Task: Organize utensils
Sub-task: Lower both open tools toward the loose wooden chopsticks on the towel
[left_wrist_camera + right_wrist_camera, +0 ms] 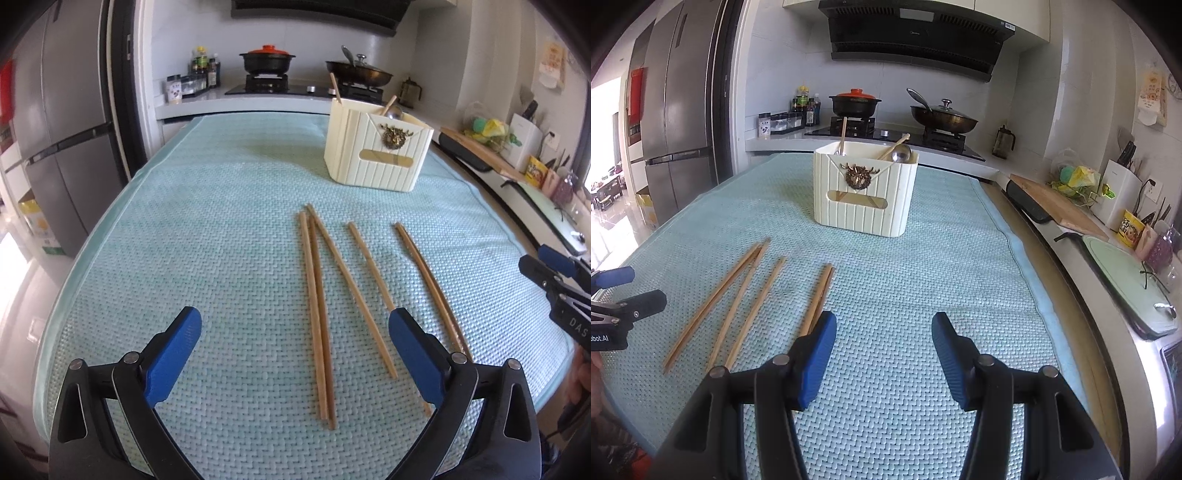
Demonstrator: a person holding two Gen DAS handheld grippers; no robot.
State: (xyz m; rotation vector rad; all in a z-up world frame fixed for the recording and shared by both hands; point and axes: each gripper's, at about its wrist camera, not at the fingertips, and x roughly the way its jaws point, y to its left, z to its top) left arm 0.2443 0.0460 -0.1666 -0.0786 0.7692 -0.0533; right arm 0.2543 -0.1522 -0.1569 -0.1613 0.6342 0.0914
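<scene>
Together we count six wooden chopsticks (319,314) lying loose on the teal woven mat (221,221): a trio on the left, one alone, then a pair. One cream ribbed holder (376,147) stands farther back, already containing two more chopsticks and a metal ladle. Our right gripper (884,354) is partly lettered "DAS" on its body; our left gripper (295,350) shows "bot.AI". Both hover with jaws apart, gripping nothing. The trio lies between the left gripper's wide-spread fingers; the pair lies just beside the right gripper's left finger.

Black left gripper (295,332) with blue ribbed pads (173,354).
</scene>
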